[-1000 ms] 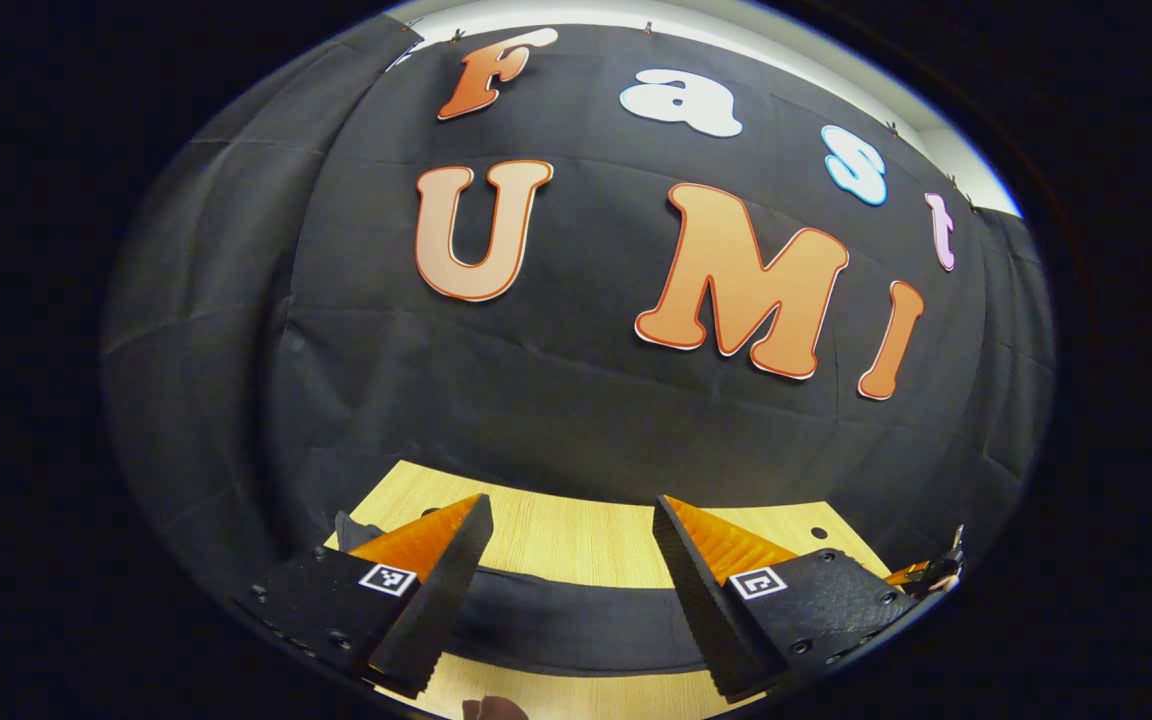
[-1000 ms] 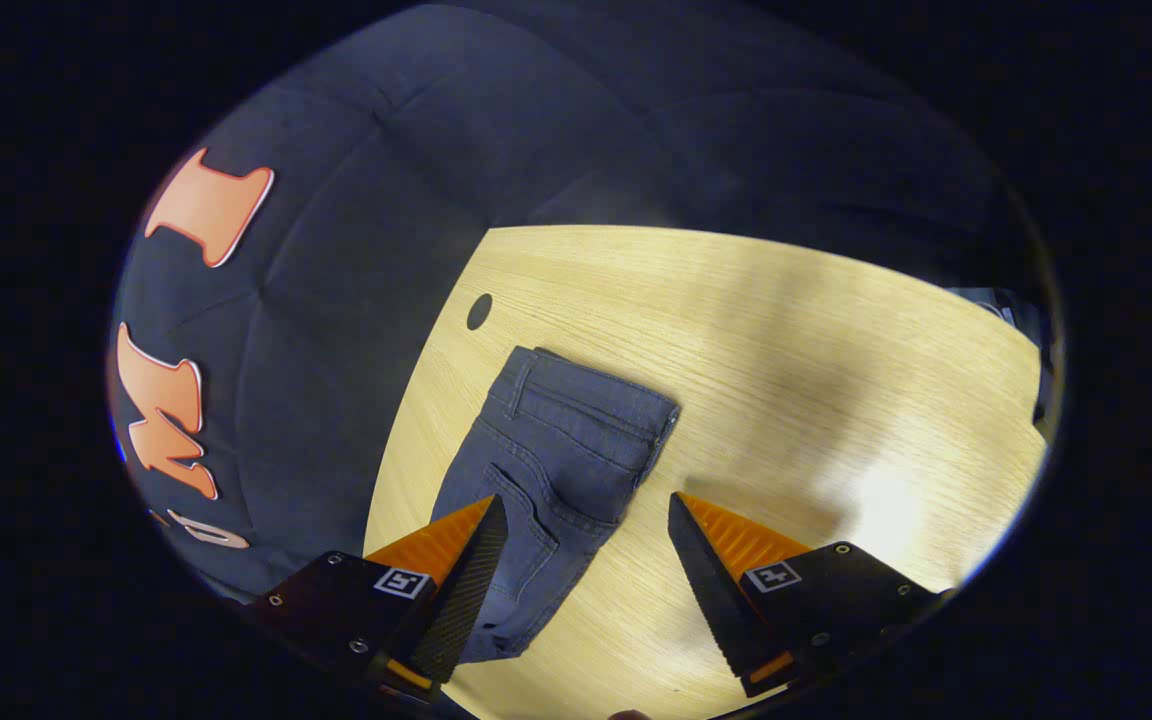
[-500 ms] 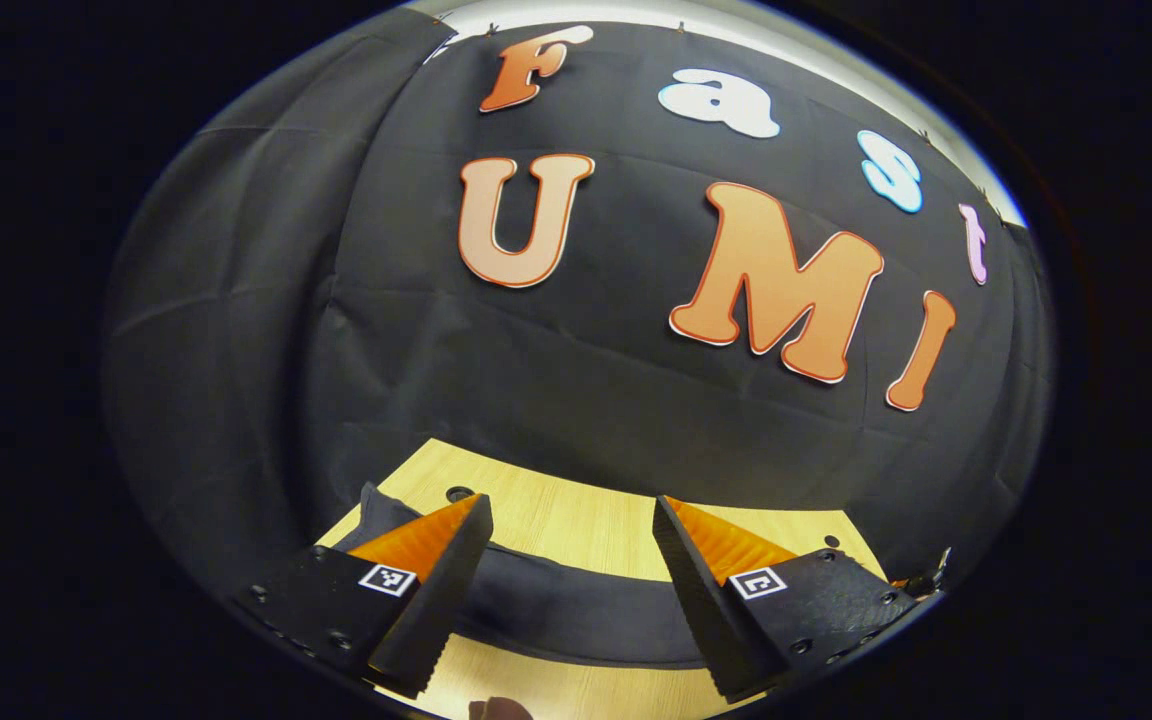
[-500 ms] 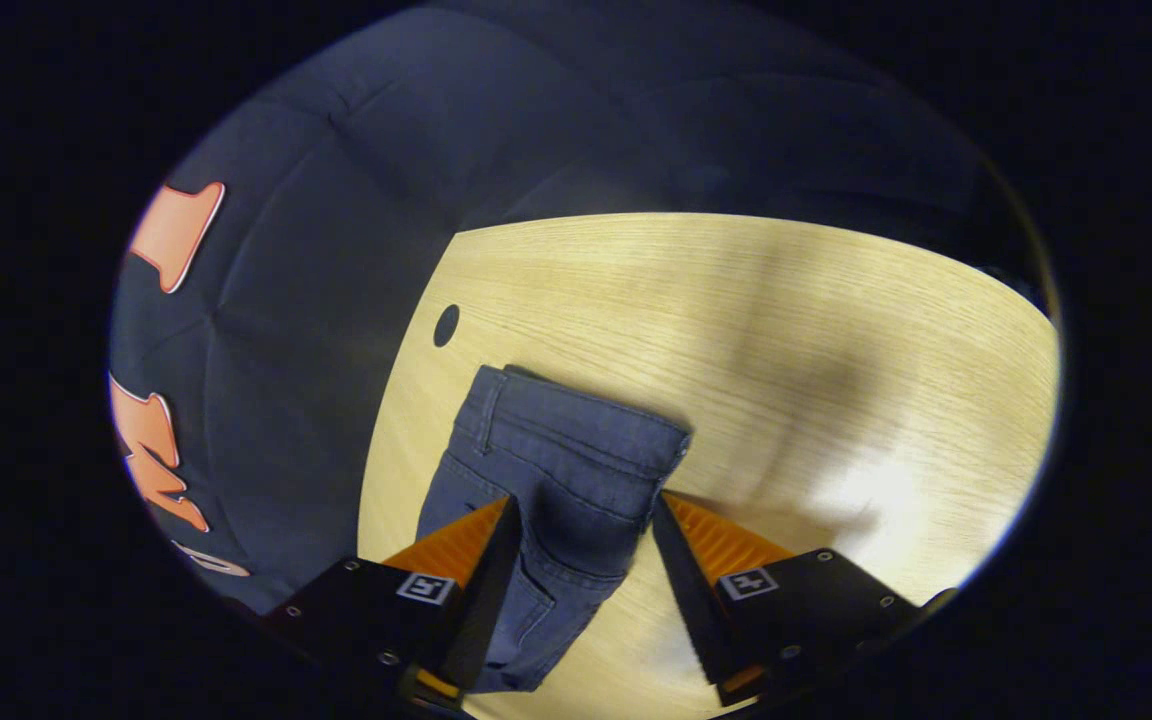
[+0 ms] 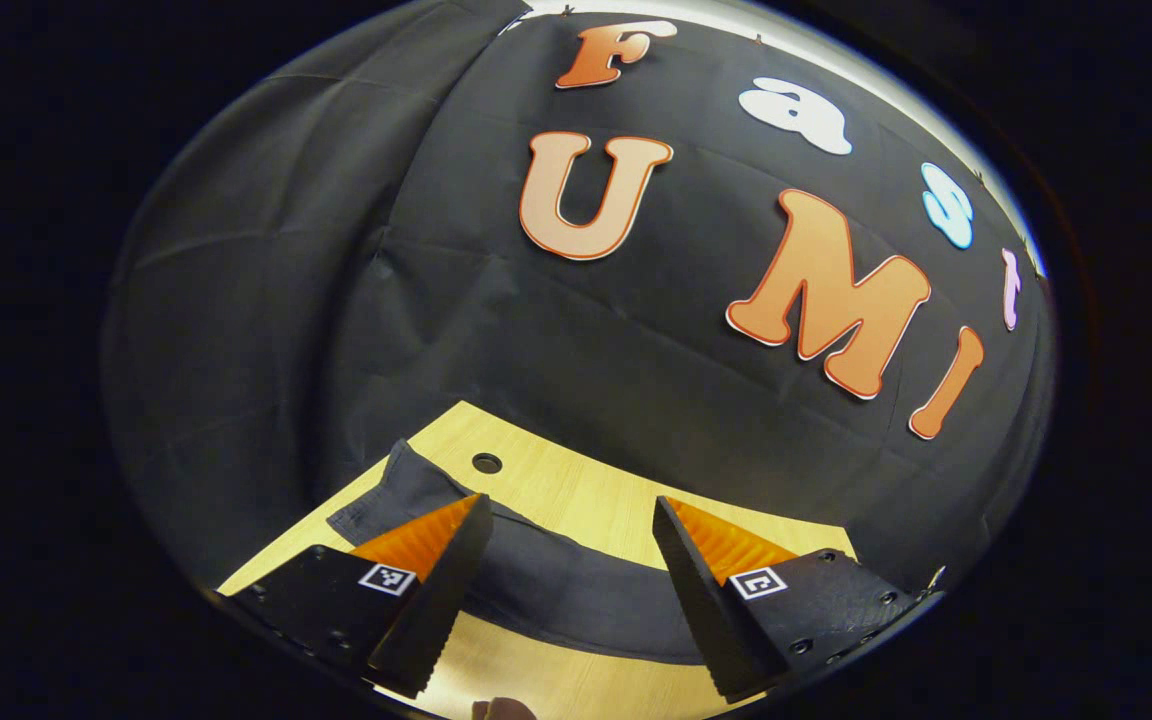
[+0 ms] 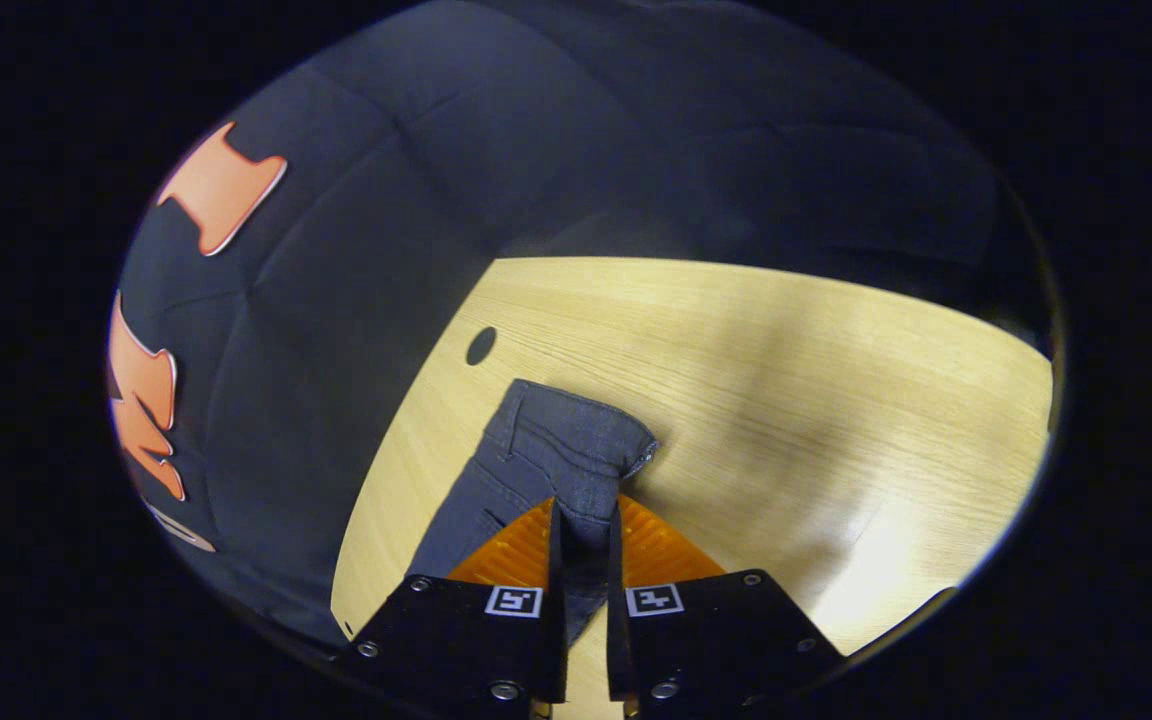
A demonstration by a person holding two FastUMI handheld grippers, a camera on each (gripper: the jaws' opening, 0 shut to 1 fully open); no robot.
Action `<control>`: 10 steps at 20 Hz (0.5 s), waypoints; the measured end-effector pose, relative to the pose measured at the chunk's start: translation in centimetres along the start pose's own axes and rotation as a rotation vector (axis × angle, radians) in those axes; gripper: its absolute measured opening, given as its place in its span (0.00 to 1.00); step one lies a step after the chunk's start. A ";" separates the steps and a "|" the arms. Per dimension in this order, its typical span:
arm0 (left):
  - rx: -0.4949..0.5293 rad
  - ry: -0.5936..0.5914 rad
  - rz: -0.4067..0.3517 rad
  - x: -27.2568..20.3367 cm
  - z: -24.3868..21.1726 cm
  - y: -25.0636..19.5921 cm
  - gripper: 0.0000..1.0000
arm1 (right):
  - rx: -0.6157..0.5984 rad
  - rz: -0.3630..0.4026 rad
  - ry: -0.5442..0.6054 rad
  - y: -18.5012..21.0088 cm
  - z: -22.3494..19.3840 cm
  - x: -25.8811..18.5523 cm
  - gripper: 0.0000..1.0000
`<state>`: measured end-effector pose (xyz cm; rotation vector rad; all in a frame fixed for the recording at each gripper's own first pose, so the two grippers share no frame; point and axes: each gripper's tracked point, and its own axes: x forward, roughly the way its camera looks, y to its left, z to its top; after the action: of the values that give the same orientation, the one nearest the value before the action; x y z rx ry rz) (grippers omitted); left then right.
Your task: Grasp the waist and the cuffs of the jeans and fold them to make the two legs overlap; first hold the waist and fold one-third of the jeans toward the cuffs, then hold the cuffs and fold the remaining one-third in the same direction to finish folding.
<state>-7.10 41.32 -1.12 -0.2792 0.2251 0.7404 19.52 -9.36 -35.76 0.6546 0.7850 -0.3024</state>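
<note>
jeans (image 6: pixel 546 460) lie on the pale wooden table (image 6: pixel 836 400), dark denim with the waistband end pointing away toward the table's far edge, near a small round hole (image 6: pixel 481 345) in the tabletop. in the right gripper view the right tongs (image 6: pixel 584 520) are pressed together on the denim just behind the waistband, both fingers (image 6: pixel 516 545) squeezing a bunched ridge of cloth between them, so the waist end puckers and narrows where it is pinched. the corner of the waistband with its button side sits just beyond the fingertips, resting on the wood. in the left gripper view the left tongs (image 5: pixel 568 515) are spread wide, with nothing between the fingers (image 5: pixel 436 590); they hover above a dark band of the jeans (image 5: pixel 556 590) that runs across the table (image 5: pixel 576 495) under them, from the left edge toward the right. one end of that band lies near another round hole (image 5: pixel 487 463) in the tabletop, close to the black cloth wall (image 5: pixel 336 300) that hangs behind the table. whether the left fingers touch the cloth cannot be told. a small bit of a hand (image 5: pixel 501 709) peeks in at the very bottom of the left gripper view.
</note>
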 end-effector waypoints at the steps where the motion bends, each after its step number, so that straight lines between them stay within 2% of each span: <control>1: 0.000 0.006 0.001 0.1 0.1 0.8 0.98 | -0.038 0.014 -0.029 1.1 0.6 -1.1 0.16; 3: 0.003 0.014 -0.007 0.4 0.5 2.3 0.98 | -0.160 0.036 -0.091 3.9 1.3 -3.5 0.16; 6: 0.022 0.013 -0.010 0.9 1.5 5.2 0.98 | -0.379 0.026 -0.187 9.8 0.8 -7.0 0.16; 10: 0.013 0.015 -0.007 1.3 2.5 9.9 0.98 | -0.547 0.058 -0.274 15.3 -0.5 -11.6 0.16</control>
<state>-12.71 49.92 -0.85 -0.2727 0.2428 0.7298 18.79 2.80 -20.95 0.1153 0.5479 -0.1099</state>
